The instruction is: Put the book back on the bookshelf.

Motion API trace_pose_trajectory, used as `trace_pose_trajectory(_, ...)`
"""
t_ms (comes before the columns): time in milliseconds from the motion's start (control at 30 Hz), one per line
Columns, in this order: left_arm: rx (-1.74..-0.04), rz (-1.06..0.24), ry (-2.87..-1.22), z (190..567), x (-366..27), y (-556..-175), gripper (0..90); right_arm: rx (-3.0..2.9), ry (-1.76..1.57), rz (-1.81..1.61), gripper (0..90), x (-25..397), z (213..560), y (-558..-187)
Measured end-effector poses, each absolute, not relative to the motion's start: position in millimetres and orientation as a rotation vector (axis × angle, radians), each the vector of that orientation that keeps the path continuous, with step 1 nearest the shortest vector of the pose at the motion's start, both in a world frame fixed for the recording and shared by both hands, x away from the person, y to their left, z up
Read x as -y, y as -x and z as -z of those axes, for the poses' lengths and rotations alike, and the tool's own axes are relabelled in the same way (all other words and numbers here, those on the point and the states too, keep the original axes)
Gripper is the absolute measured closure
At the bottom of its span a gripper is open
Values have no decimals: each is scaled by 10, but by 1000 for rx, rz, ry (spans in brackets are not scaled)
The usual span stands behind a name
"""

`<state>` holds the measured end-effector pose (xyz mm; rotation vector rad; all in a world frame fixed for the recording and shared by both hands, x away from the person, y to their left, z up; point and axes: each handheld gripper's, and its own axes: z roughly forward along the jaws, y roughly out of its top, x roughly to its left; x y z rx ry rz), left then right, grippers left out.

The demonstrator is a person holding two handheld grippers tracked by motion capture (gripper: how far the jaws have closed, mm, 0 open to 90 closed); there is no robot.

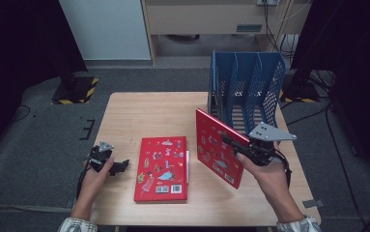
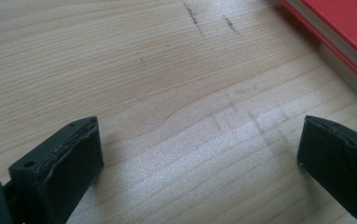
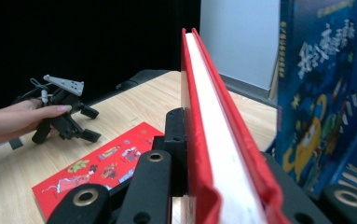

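Wooden table [image 1: 139, 116], upright red book [image 1: 220, 147] clamped between right gripper [image 1: 240, 145] jaws.

held red book [image 3: 223, 154] cut off at the frame bottom, flat red book [image 2: 344, 32] cropped at the corner

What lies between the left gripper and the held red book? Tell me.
In the high view, a second red book lies flat on the table between the left gripper and the upright red book clamped by the right gripper.
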<state>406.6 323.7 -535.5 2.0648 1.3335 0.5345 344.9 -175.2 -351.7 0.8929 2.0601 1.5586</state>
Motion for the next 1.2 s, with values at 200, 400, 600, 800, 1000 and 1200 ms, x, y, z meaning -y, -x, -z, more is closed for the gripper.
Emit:
trace_pose_trajectory(200,-1332,-538,-2054,5363,-3226,-4065,0,-2059,-922,-1535,794,1927,3561,-3351)
trace_pose_trajectory(400,-1329,-541,-2052,5366,-3223,-4063,0,-2039,-959,-1526,794,2115,3570,-3241)
trace_pose_trajectory(600,-1328,-542,-2054,5366,-3222,-4062,0,-2006,-997,-1538,794,2286,3476,-3165)
trace_pose_trajectory(800,-1329,-543,-2054,5366,-3217,-4058,0,-1971,-1003,-1537,794,2368,3250,-3174)
trace_pose_trajectory(1000,-1329,-544,-2052,5367,-3213,-4056,0,-1940,-1021,-1529,794,2401,3003,-3257)
trace_pose_trajectory(1200,-1330,-544,-2049,5368,-3209,-4056,0,-1921,-1042,-1494,794,2422,2818,-3376)
